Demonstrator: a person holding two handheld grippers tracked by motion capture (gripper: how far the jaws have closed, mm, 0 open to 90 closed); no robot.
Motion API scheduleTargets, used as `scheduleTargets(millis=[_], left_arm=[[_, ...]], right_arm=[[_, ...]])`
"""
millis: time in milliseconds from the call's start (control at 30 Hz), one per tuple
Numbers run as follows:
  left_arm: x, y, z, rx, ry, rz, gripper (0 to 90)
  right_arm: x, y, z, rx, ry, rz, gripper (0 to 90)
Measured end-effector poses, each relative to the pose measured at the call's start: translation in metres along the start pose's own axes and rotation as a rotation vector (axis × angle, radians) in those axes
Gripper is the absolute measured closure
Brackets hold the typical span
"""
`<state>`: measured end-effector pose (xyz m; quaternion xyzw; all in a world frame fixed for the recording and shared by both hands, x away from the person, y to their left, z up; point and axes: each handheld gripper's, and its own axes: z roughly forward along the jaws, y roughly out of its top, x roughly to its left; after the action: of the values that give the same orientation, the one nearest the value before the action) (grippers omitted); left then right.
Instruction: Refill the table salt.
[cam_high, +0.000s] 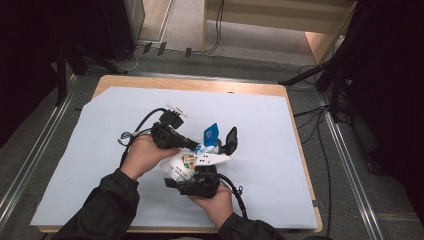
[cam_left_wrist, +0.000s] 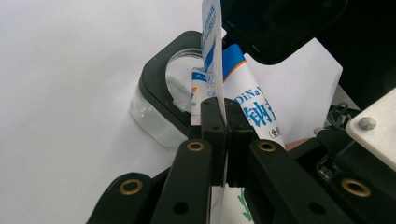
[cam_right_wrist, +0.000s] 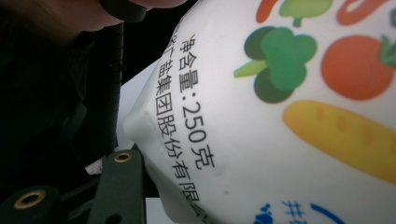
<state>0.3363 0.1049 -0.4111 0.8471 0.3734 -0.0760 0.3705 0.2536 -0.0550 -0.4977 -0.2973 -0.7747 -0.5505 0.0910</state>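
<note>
A white salt bag (cam_high: 186, 162) printed with vegetables hangs between both grippers over the middle of the table. My left gripper (cam_high: 198, 147) is shut on the bag's thin blue-and-white top edge (cam_left_wrist: 215, 79), its pads (cam_left_wrist: 211, 126) pinched together on the film. My right gripper (cam_high: 202, 169) comes from below at the bag's body (cam_right_wrist: 289, 130). One black finger (cam_right_wrist: 119, 179) lies against the bag's side; the other is hidden behind the bag. Just beyond the bag's top stands a clear box with a black rim (cam_left_wrist: 156, 100), its black lid (cam_high: 231, 138) raised.
A white sheet (cam_high: 100, 150) covers the wooden table (cam_high: 200, 84). Cables trail from both grippers near the person's hands. Metal rails, stands and floor cables ring the table.
</note>
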Motion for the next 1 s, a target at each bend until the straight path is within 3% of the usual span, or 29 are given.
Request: scheduleTargets(millis=[167, 400, 667, 1000], left_arm=[[-0.0001, 0.0002, -0.0007, -0.009, -0.008, 0.003, 90.0], [0.0002, 0.0002, -0.0028, -0.025, -0.045, -0.005, 84.5], [0.0004, 0.0003, -0.0073, -0.019, -0.057, -0.009, 83.1], [0.0010, 0.0001, -0.0074, -0.014, -0.041, 0.000, 87.8]], right_arm=[[-0.0015, 0.0011, -0.0031, -0.011, 0.001, 0.017, 59.8], [-0.0022, 0.0030, -0.0059, -0.041, 0.042, 0.040, 60.6], [-0.0021, 0.0039, -0.0074, -0.045, 0.048, 0.045, 60.7], [-0.0026, 0.0071, -0.0080, -0.031, 0.058, 0.047, 60.7]])
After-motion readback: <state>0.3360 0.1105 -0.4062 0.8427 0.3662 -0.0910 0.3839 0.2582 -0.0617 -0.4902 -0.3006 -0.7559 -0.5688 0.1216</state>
